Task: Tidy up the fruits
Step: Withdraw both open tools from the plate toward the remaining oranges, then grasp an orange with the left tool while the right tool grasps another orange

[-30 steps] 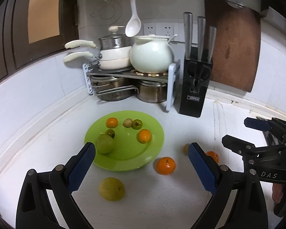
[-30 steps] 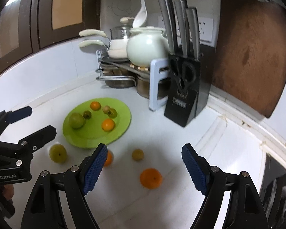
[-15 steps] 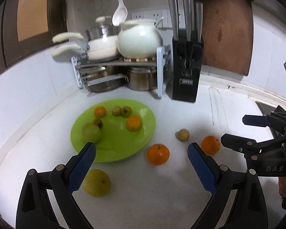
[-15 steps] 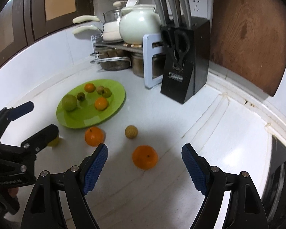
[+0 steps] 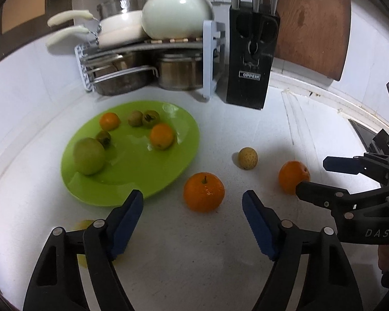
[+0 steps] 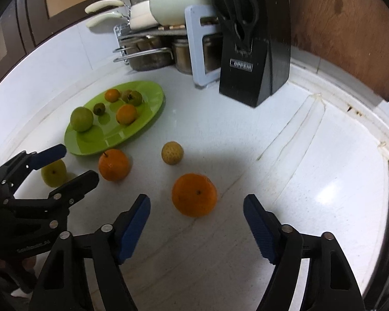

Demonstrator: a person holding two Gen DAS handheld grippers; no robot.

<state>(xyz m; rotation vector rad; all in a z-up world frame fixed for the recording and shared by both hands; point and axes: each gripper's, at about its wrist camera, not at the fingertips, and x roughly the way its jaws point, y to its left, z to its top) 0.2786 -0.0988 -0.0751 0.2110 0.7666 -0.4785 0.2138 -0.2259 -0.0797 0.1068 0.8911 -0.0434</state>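
Both jaws closing on nothing, four fruits on counter (image 6: 311,155), six on plate (image 6: 153,103)

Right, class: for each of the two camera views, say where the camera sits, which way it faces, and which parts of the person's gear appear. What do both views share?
Left wrist: on the left gripper, looking forward and down at the counter; an orange lies ahead of its closing, empty jaws; the right gripper enters at right.
Right wrist: on the right gripper, facing down at another orange ahead of its closing, empty jaws; the left gripper enters at left.
Shared: green plate, knife block, pot rack.
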